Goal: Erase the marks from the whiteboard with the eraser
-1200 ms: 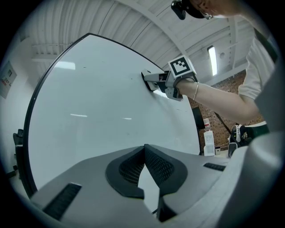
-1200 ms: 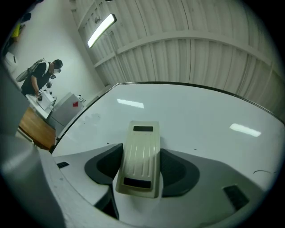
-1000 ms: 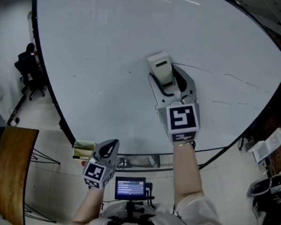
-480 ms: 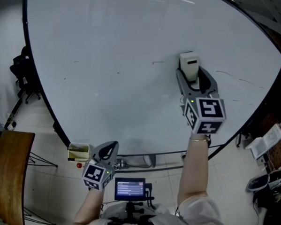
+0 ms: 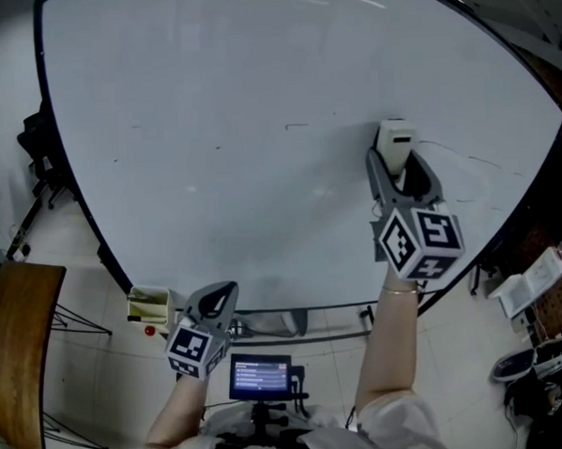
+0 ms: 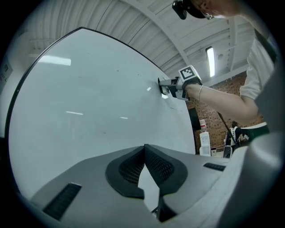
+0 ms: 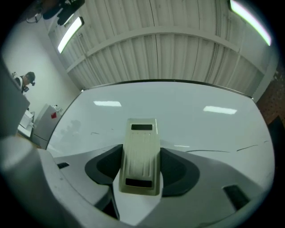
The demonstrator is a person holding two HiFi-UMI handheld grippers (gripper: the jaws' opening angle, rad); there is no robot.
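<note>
The big whiteboard (image 5: 237, 108) fills the head view. My right gripper (image 5: 397, 156) is shut on a cream eraser (image 5: 394, 140) whose far end rests against the board at the right. The same eraser (image 7: 140, 156) stands between the jaws in the right gripper view. Thin dark marks (image 5: 466, 160) run to the right of it, and a short mark (image 5: 296, 126) lies to its left. Other thin marks (image 7: 249, 147) show on the board in the right gripper view. My left gripper (image 5: 210, 302) hangs below the board's lower edge, shut and empty, its jaw tips touching (image 6: 144, 149).
A tray rail (image 5: 286, 320) runs under the board, with a small yellowish box (image 5: 149, 304) at its left end. A wooden table (image 5: 20, 354) is at the lower left, an office chair (image 5: 37, 147) at the far left. Boxes and bins (image 5: 541, 346) stand at the lower right.
My right gripper has carried the eraser rightward across the board, from near the middle towards the marks at the right. The left gripper has stayed put.
</note>
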